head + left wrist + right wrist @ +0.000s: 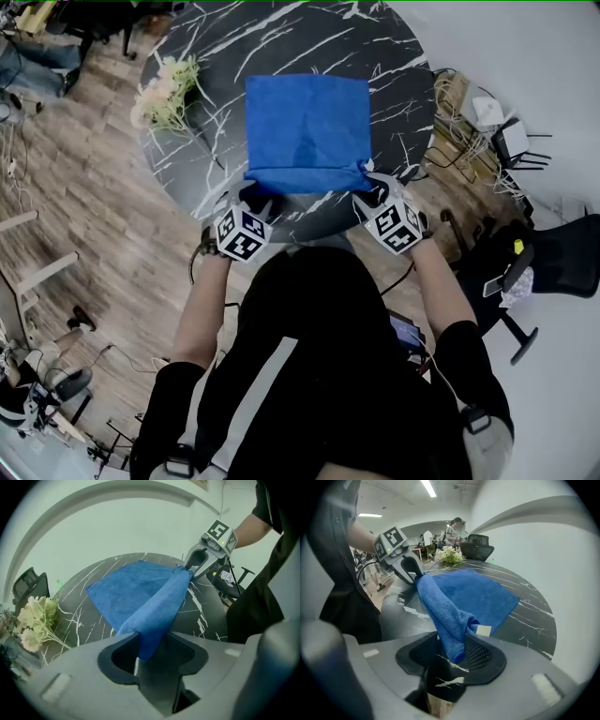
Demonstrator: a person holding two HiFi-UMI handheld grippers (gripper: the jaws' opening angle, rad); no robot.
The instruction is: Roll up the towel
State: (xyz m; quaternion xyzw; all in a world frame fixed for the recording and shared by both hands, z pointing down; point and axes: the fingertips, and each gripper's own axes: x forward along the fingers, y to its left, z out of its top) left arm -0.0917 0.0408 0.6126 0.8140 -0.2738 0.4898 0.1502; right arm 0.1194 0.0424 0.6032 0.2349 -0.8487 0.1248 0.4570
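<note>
Left hand-held gripper [254,195] and right one [368,180] seemingly pinch towel [307,131] near-edge corners

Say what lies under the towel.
Black marble table shows below the near edge of the towel, lifted by left tool and right tool. Under the flat part is hidden.

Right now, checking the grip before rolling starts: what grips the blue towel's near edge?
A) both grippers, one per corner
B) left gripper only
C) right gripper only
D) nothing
A: the left gripper and the right gripper each pinch a near corner of the blue towel, its edge stretched between them.
</note>
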